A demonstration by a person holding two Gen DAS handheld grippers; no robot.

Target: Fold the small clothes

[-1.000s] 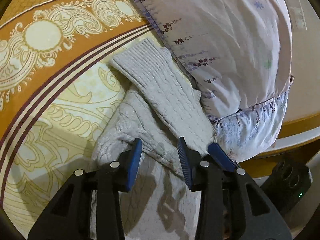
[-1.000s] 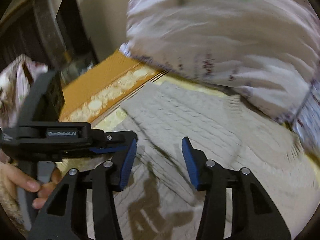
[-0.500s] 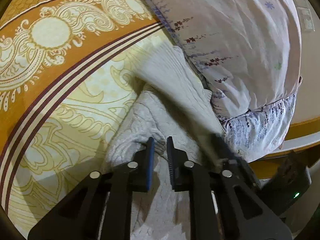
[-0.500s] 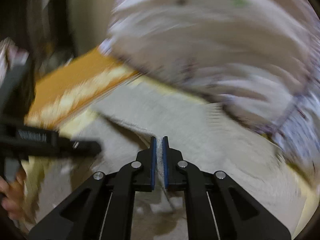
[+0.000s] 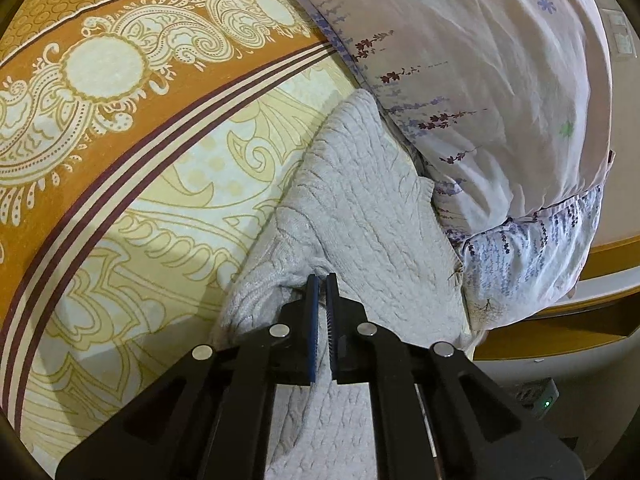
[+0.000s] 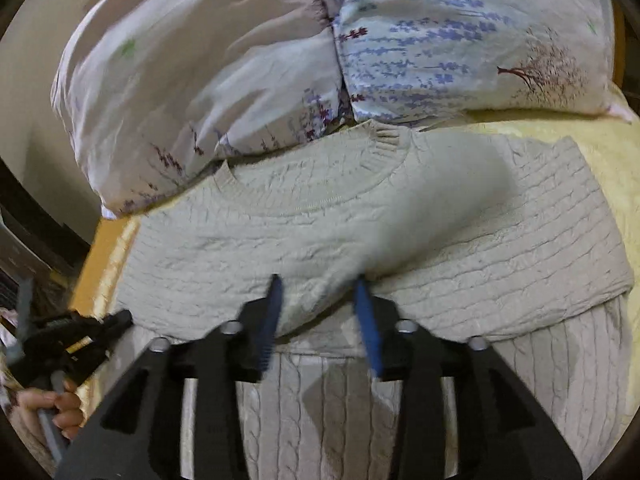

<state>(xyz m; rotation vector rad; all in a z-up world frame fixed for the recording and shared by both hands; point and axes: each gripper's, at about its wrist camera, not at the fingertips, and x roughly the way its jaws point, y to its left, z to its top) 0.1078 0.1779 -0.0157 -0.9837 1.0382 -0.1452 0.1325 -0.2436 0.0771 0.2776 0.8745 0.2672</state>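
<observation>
My sweater (image 6: pixel 360 220) lay on the bedspread (image 5: pixel 168 184) against the pillow (image 5: pixel 480 80), one sleeve (image 6: pixel 460 196) already folded across its chest. My left tongs (image 5: pixel 320 280) were pinched shut on the knit; my right tongs (image 6: pixel 318 284) stood open, holding nothing. The bottom half was not yet folded up, I judged.

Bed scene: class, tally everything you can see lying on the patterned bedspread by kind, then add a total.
Sweater: 1
Pillow: 1
Total: 2
</observation>
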